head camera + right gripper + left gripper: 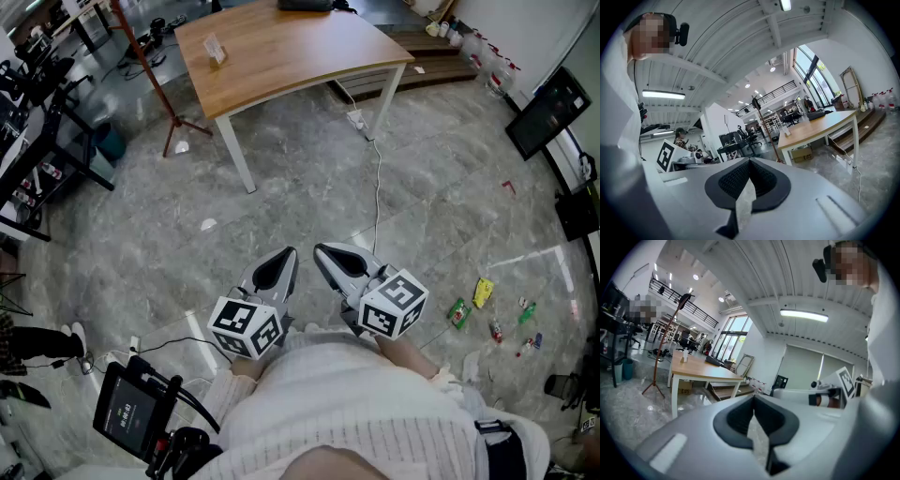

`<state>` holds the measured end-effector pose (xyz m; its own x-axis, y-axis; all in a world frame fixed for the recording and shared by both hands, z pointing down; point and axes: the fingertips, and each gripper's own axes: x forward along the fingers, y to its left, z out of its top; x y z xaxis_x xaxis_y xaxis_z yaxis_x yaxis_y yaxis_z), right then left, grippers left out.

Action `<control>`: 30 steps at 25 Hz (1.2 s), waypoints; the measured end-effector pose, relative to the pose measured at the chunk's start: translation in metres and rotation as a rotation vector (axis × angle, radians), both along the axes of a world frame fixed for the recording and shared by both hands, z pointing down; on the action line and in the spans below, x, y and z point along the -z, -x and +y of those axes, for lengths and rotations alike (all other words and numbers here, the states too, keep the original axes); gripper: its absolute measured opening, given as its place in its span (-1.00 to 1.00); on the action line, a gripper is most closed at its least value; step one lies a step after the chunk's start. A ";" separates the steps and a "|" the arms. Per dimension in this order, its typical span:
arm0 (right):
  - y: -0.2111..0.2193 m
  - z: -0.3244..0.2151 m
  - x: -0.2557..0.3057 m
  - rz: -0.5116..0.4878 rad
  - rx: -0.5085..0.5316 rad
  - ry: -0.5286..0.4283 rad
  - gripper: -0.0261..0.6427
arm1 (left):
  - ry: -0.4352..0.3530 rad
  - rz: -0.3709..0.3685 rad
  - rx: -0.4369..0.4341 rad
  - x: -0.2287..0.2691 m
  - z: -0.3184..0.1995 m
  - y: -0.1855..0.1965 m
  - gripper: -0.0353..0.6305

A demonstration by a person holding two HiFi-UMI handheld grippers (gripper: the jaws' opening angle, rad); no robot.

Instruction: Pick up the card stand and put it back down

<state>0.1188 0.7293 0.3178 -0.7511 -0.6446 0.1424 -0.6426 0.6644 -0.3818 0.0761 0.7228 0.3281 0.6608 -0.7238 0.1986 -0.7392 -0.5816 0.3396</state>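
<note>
The card stand [215, 49] is a small clear upright holder near the left end of the wooden table [291, 52], far from me across the floor. It shows small in the left gripper view [684, 357] and in the right gripper view [786, 131]. Both grippers hang close to my body over the marble floor, side by side and pointing toward the table. My left gripper [289, 255] is shut with nothing in it, its jaws meeting at the tip [753, 401]. My right gripper [321, 251] is likewise shut and holds nothing [750, 164].
A red-legged pole stand [155, 75] rises left of the table. A white cable [378, 187] runs over the floor from the table's right leg toward me. Small litter [483, 300] lies at right, a dark screen [548, 112] beyond. A tablet rig [127, 412] sits at bottom left.
</note>
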 end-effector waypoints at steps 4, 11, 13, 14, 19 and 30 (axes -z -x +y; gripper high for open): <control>-0.008 -0.005 -0.004 0.004 -0.004 0.001 -0.92 | 0.007 0.004 0.001 -0.006 -0.001 -0.009 -0.87; -0.013 -0.023 -0.018 0.013 -0.005 0.026 -0.92 | 0.038 0.002 -0.006 -0.019 -0.014 -0.017 -0.87; -0.012 -0.030 -0.020 0.012 0.001 0.027 -0.92 | 0.046 0.009 -0.005 -0.021 -0.024 -0.017 -0.87; -0.011 -0.033 -0.022 0.004 0.003 0.030 -0.92 | 0.059 0.011 -0.005 -0.025 -0.028 -0.016 -0.87; 0.003 -0.072 -0.030 -0.027 0.020 0.039 -0.92 | 0.076 0.010 0.018 -0.036 -0.081 0.004 -0.87; 0.059 -0.259 0.009 0.006 0.029 -0.057 -0.92 | -0.036 0.030 0.031 0.013 -0.283 0.070 -0.87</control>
<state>0.0600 0.4702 0.3084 -0.7686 -0.6301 0.1107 -0.6253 0.7032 -0.3384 0.0065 0.4397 0.3147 0.6432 -0.7503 0.1526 -0.7468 -0.5709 0.3411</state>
